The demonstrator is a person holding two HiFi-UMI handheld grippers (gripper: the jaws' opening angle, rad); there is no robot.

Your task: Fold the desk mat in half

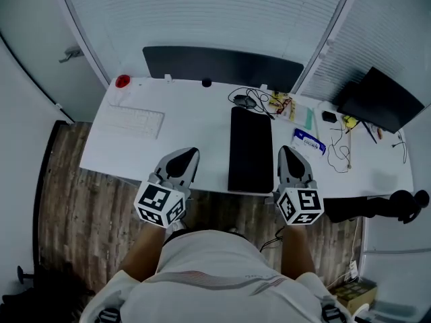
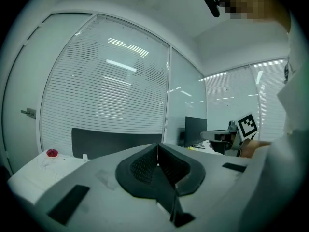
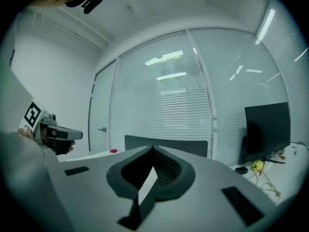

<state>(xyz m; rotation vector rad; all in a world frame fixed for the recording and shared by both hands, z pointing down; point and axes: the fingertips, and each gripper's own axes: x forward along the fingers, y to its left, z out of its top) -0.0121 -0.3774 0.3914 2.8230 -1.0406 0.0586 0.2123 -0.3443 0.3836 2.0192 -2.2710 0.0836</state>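
The black desk mat point(image 1: 250, 150) lies as a narrow dark rectangle on the white desk point(image 1: 195, 116), running from the front edge toward the back. My left gripper point(image 1: 192, 153) hovers at the front edge to the mat's left, and my right gripper point(image 1: 285, 150) hovers to its right. Neither touches the mat. Both point out over the desk, so the mat is hidden in both gripper views. In the left gripper view the left gripper point(image 2: 157, 147) has its jaws pressed together with nothing between them. The right gripper point(image 3: 153, 148) is likewise shut and empty.
A white keyboard point(image 1: 137, 120) and a red object point(image 1: 122, 81) sit at the desk's left. A dark screen point(image 1: 222, 66) stands along the back. Cables with a mouse point(image 1: 244, 101), packets point(image 1: 283, 105) and a blue-white pack point(image 1: 310, 142) lie right of the mat. Another monitor point(image 1: 380, 99) stands far right.
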